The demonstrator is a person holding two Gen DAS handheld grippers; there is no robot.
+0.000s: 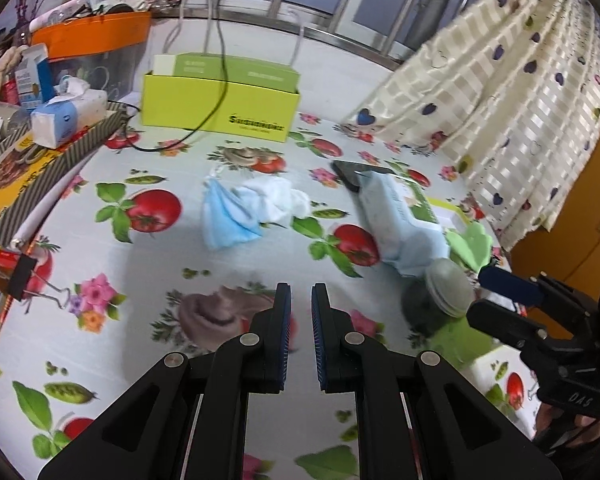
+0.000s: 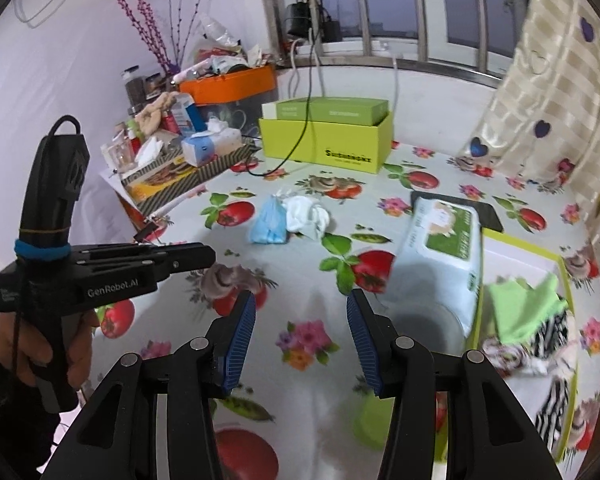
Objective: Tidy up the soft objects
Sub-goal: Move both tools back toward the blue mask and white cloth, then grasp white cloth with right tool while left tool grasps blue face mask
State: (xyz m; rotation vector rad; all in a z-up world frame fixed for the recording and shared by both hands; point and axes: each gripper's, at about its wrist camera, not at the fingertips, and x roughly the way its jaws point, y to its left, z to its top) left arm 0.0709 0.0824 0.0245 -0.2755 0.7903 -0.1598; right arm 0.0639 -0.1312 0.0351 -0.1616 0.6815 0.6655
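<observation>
A: Blue-padded left gripper (image 1: 301,300) fingers nearly closed, empty; right gripper (image 2: 301,312) wide apart, empty.

B: Blue mask (image 1: 226,218) and white cloth (image 1: 278,200) touch mid-worktop (image 1: 100,344). Both seem light, limp; pinch a raised fold.

My surface (image 2: 312,360) wears a white cloth printed with red tomatoes, green leaves and pink flowers. On it I see a light blue mask (image 2: 270,222), a white cloth (image 2: 308,216), a pale blue wipes pack (image 2: 440,248) with a green label, and a lime-green box (image 2: 324,140). The curtain (image 1: 500,92) is cream check with purple hearts; my gripper (image 2: 301,312) is black with blue pads (image 2: 240,340).
</observation>
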